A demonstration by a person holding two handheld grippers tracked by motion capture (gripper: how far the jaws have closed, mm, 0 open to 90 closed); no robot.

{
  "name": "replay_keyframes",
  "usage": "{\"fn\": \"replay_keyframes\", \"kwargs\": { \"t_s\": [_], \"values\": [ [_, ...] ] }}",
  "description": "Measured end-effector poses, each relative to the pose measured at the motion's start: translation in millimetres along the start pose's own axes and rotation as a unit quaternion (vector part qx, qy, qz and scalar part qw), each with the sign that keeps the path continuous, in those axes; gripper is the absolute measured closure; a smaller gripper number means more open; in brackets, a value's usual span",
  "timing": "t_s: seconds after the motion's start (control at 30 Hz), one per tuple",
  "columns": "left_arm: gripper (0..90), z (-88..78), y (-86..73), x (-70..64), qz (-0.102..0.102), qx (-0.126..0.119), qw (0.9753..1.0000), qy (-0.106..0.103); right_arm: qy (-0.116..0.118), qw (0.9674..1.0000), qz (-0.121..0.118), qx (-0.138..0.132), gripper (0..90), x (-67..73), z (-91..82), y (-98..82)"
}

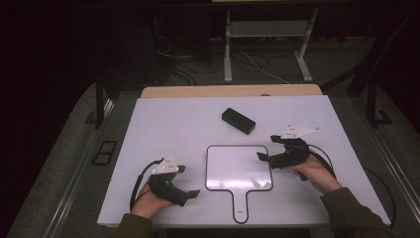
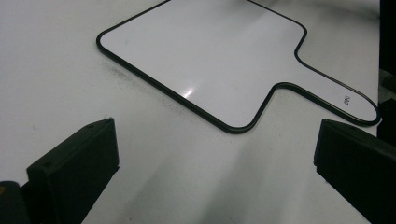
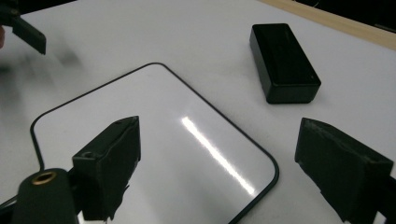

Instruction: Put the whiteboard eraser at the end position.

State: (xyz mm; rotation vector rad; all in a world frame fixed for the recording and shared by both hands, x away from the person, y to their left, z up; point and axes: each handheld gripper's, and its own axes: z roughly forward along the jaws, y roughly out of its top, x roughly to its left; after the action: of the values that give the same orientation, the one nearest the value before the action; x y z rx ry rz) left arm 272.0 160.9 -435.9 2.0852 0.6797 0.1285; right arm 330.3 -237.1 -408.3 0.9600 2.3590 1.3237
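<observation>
Left gripper view looks past wide-spread, empty jaws of the left gripper (image 2: 212, 175) to a paddle-shaped whiteboard (image 2: 210, 51) lying flat just ahead, handle toward the right jaw. Over on the right gripper (image 3: 233, 172), jaws equally wide and empty, the board's corner sits between them, a black eraser (image 3: 284, 61) farther beyond on the white table (image 3: 140, 32).

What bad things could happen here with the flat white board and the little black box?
1. The paddle-shaped whiteboard lies flat on the smooth table, so an open tool may just slide it instead of lifting it.
2. Its handle ends close to the table's near edge; a push could send it off.
3. The right tool hovers over the board's corner with the black box just beyond; a quick reach might knock the box. The left tool is open too.
</observation>
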Motion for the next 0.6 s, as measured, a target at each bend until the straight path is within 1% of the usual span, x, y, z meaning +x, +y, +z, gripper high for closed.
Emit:
{"fn": "replay_keyframes", "kwargs": {
  "t_s": [0.07,0.1,0.27,0.47,0.57,0.6],
  "values": [
    [0.0,0.1,0.1,-0.2,0.0,0.0,1.0,0.0,-0.001,1.0,-0.005,-0.004,12.9,2.8,-3.0,-4.2],
    [0.0,0.1,0.3,-0.3,0.0,-0.001,1.0,0.0,0.001,1.0,-0.002,-0.004,12.9,4.9,-4.5,-6.5],
    [0.0,-1.0,0.8,-1.3,0.002,-0.003,1.0,0.0,0.008,1.0,-0.003,-0.004,12.9,10.8,-11.5,-20.5],
    [0.0,-0.9,0.9,-1.1,0.001,-0.003,1.0,0.0,0.008,1.0,0.003,0.002,12.9,12.8,-21.4,-37.3],
    [0.0,-0.6,0.8,-0.9,0.0,-0.004,1.0,0.0,0.01,0.9999,0.007,0.0,12.9,12.6,-26.0,-45.1],
    [0.0,-0.6,0.8,-0.7,0.0,-0.003,1.0,0.0,0.01,0.9999,0.012,-0.001,12.9,12.6,-27.3,-47.4]
  ]
}}
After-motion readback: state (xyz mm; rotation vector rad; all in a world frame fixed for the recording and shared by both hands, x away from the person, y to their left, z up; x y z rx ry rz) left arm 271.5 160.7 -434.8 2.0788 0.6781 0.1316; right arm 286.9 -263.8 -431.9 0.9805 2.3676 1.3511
